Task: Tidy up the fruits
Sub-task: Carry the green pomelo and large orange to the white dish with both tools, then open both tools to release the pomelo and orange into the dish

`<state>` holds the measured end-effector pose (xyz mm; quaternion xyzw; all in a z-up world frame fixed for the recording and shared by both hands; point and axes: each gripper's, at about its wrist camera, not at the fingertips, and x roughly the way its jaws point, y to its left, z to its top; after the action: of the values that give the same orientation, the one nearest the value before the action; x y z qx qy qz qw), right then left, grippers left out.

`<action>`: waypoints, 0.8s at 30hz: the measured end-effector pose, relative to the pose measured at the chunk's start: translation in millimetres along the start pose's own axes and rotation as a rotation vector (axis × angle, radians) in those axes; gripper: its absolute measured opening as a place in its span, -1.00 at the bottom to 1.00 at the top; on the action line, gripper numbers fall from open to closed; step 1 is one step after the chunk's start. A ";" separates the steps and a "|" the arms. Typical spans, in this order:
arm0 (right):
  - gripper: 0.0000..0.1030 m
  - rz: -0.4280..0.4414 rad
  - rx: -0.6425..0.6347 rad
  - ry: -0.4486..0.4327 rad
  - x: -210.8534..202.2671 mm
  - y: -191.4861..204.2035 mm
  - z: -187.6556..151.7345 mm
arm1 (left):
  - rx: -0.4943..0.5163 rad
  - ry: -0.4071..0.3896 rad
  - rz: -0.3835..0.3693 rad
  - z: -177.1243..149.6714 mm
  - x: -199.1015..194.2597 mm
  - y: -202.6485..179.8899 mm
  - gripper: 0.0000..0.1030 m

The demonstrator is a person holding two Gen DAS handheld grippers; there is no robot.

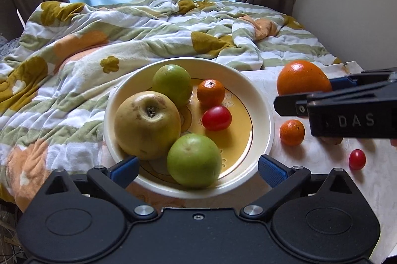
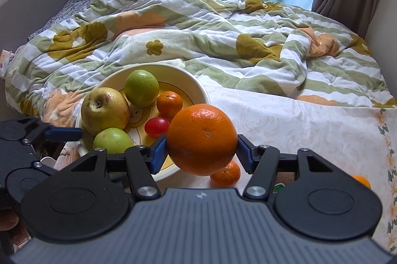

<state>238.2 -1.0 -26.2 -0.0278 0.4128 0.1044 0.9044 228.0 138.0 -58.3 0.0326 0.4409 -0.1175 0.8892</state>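
Observation:
A cream bowl (image 1: pixel 263 115) holds a yellow pear-like fruit (image 1: pixel 146 125), two green apples (image 1: pixel 193 161), a small mandarin (image 1: pixel 211 93) and a red tomato (image 1: pixel 216 118). My right gripper (image 2: pixel 201 149) is shut on a large orange (image 2: pixel 202 138) and holds it above the table, just right of the bowl (image 2: pixel 198 87); the orange also shows in the left wrist view (image 1: pixel 301 77). My left gripper (image 1: pixel 197 168) is open and empty, its fingers either side of the bowl's near rim. A mandarin (image 1: pixel 292 132) and a tomato (image 1: pixel 357 159) lie on the table.
A white patterned tablecloth (image 2: pixel 310 130) covers the table. A rumpled floral striped blanket (image 2: pixel 211 35) lies on the bed behind the bowl. Curtains and a bright window stand at the back. Another orange fruit (image 2: pixel 362 180) peeks at the right edge.

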 end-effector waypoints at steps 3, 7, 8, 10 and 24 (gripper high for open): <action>0.43 0.019 -0.017 -0.007 -1.6 -0.1 4.7 | -0.036 0.011 0.025 -2.2 -6.9 0.1 1.00; 0.43 0.055 -0.057 -0.005 0.9 1.0 11.3 | -0.074 -0.004 0.054 -7.0 -22.2 -0.5 1.00; 0.43 0.065 -0.067 -0.002 2.4 1.6 12.5 | -0.077 -0.006 0.068 -7.9 -24.7 -0.9 1.00; 0.43 0.086 -0.089 0.005 7.6 4.1 15.1 | -0.086 -0.012 0.090 -10.0 -29.8 -1.6 1.00; 0.43 0.251 -0.136 0.079 48.2 19.1 21.3 | -0.186 -0.008 0.193 -24.2 -46.5 5.8 1.00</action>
<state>280.7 28.6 -47.8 -0.0414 0.4402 0.2434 0.8633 183.4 155.9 -36.5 -0.0080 0.4414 0.0097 0.8972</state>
